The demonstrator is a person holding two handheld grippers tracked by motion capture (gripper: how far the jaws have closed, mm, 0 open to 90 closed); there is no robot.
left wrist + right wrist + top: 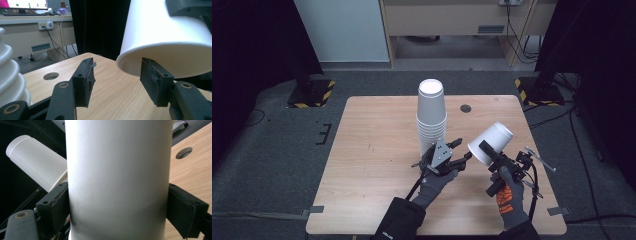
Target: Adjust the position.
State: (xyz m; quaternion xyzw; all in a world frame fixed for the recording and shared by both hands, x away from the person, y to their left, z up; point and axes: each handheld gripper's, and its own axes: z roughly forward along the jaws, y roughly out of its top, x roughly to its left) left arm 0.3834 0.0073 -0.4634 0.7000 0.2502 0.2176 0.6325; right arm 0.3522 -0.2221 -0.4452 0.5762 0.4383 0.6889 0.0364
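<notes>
Right gripper (490,152) clenched on single white paper cup (491,143), one black pad on each side of its wall, as seen in right gripper view (117,180). Cup held clear of light wooden table (377,150), tilted, long axis slanting: open mouth low and toward the left, closed base up and toward far right. Left gripper (460,150) just left of that mouth, jaws about half spread, nothing between pads; in left gripper view right pad (153,82) sits right at cup rim (130,68), contact not certain. Tall upside-down stack of white paper cups (432,117) upright on table, just beyond left gripper, toward far side. Coming move probably hinges on cup mouth facing left gripper; left the nearer hand to stack.
</notes>
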